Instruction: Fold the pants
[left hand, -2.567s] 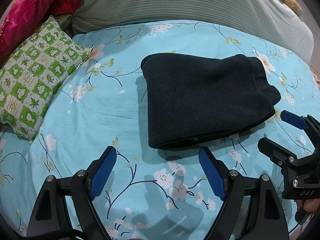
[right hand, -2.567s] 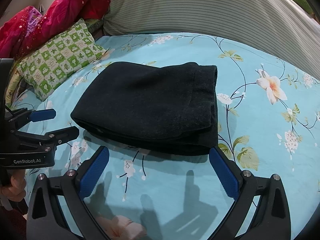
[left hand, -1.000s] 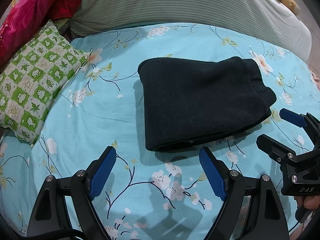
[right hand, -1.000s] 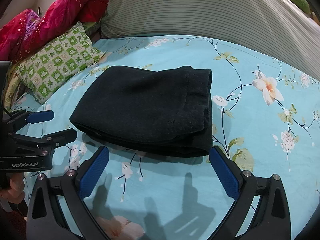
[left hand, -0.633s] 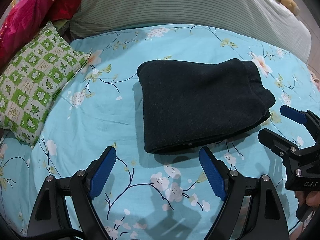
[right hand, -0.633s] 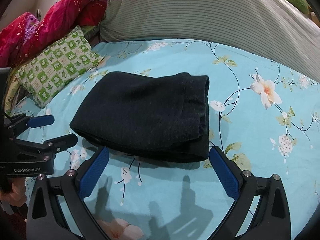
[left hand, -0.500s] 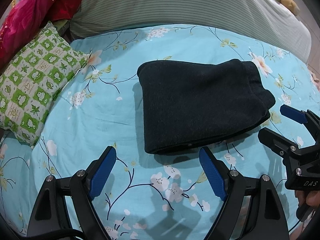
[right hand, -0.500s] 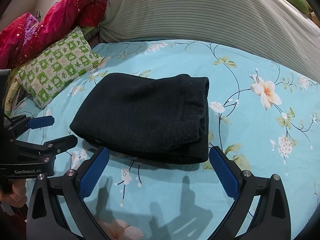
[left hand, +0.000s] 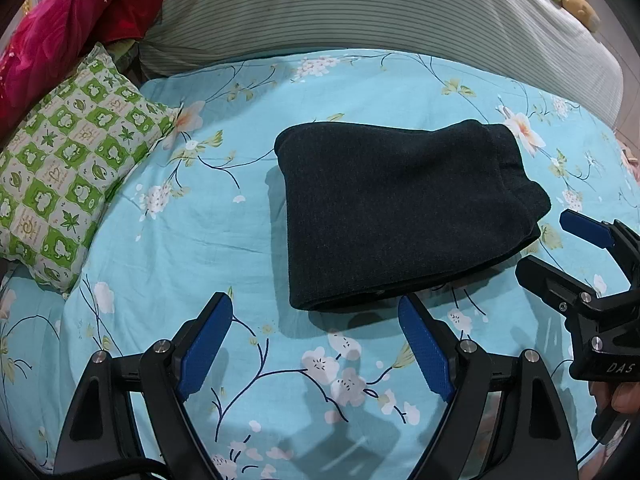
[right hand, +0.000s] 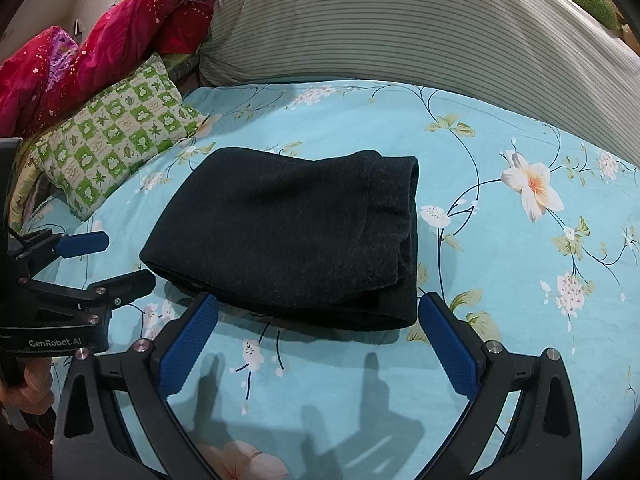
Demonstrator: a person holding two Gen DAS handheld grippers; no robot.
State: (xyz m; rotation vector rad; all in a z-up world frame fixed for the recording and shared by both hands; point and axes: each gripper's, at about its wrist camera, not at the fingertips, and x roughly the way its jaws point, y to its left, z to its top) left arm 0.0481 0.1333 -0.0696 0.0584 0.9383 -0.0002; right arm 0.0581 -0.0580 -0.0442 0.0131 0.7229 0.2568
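Observation:
Dark navy pants (left hand: 404, 208) lie folded into a thick rectangle on the blue floral bedsheet (left hand: 208, 232); the right wrist view shows the same pants (right hand: 288, 236) with layered edges at the right. My left gripper (left hand: 316, 344) hovers open just short of the bundle's near edge, empty. My right gripper (right hand: 318, 334) is also open and empty, its blue pads straddling the near edge without touching it. Each gripper appears in the other's view: the right gripper (left hand: 548, 244) at the bundle's right, the left gripper (right hand: 116, 260) at its left.
A green checked pillow (left hand: 68, 176) lies at the left. A large striped bolster (left hand: 360, 12) runs along the back, with red bedding (right hand: 92, 48) piled at the back left. A hand (left hand: 620, 396) holds the right gripper.
Both grippers have drawn back slightly from the folded pants, which look a little smaller and farther. The pants have not moved, and both grippers stay open.

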